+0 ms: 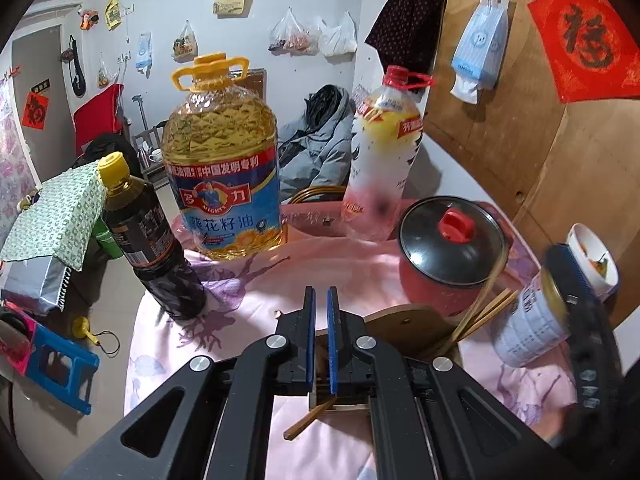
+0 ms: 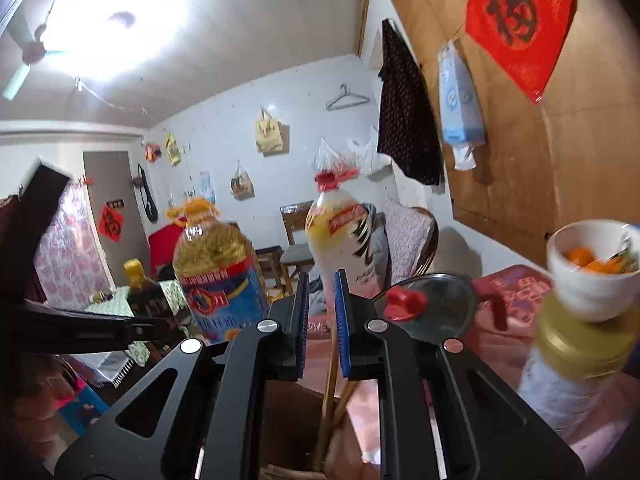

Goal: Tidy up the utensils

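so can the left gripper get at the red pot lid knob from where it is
Probably yes. The left gripper faces open pink cloth, and the red knob sits uncovered on top of the lid; only leaning chopsticks flank the pot.

From my left wrist camera I look steeply down along the left tongs (image 1: 321, 300) onto the table (image 1: 352, 268), sitting close above its near edge; the big oil jug (image 1: 222, 160) stands ahead and left of centre, the red pot (image 1: 450, 256) to the jug's right and nearer to me. My right wrist camera sits lower and looks almost level along the right tongs (image 2: 321, 292), taking in ceiling and far wall, with the oil jug (image 2: 218, 276) left of centre. Both views share the jug, the pot (image 2: 432, 306) and the white bowl (image 1: 592, 258), which is at the right edge in each (image 2: 592, 272).
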`<state>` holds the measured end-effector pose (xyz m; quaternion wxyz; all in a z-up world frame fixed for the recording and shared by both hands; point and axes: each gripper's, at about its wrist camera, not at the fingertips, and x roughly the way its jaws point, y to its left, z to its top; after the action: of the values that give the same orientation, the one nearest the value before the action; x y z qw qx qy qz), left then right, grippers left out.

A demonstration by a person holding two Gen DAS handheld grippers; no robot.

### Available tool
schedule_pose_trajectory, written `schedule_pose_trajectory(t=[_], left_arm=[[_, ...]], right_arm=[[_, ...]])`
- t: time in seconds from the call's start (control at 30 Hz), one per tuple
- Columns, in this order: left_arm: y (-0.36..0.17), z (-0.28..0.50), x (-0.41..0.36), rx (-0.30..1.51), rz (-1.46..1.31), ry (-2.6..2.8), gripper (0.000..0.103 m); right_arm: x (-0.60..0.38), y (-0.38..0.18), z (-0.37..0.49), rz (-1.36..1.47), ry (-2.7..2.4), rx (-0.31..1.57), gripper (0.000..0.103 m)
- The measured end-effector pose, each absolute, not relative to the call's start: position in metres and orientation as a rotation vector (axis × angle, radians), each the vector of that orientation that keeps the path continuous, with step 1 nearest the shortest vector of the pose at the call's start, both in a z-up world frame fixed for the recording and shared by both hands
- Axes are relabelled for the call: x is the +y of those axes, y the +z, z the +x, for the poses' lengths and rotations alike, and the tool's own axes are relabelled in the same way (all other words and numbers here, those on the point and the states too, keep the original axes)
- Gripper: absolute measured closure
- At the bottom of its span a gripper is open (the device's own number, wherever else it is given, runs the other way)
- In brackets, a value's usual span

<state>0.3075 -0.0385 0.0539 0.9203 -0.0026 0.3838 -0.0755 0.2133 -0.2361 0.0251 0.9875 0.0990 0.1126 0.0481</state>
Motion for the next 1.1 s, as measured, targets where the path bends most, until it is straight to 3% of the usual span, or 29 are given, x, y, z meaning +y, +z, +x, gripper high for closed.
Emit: schedule_pose_trajectory(t=[0.1,0.17,0.2,0.3,0.37,0.57,0.77,1.1], left_arm=[[0.061,0.299,-0.038,0.778,-0.025,-0.160,0.092],[0.067,0.287,-0.038,0.753,-0.029,-0.147,0.065],[0.069,0.281,-0.038,0.745,-0.024,-0.137,0.059],[0.074,0.255,-0.040,0.710,0.005,-0.123,0.052],[0.073,0.236,-0.040,0.696,0.027,-0.097,0.036],[0.056,0.174,-0.036,0.690,0.063,-0.037,0.017],[0.029,0.122,-0.029,0.748,0.051,-0.031,0.012],[-0.033,0.082,-0.022,0.895,0.038,-0.016,0.012]], right_arm=[[-0.240,0.036,0.190,0.168,0.090,0.226,0.076],[-0.244,0.035,0.172,0.168,0.079,0.248,0.070],[-0.246,0.034,0.163,0.169,0.068,0.261,0.067],[-0.251,0.024,0.139,0.200,0.055,0.332,0.061],[-0.253,0.015,0.123,0.229,0.051,0.393,0.057],[-0.248,-0.009,0.080,0.226,0.071,0.537,0.046],[-0.234,-0.022,0.050,0.190,0.116,0.605,0.036],[-0.212,-0.048,0.025,0.097,0.163,0.705,0.030]])
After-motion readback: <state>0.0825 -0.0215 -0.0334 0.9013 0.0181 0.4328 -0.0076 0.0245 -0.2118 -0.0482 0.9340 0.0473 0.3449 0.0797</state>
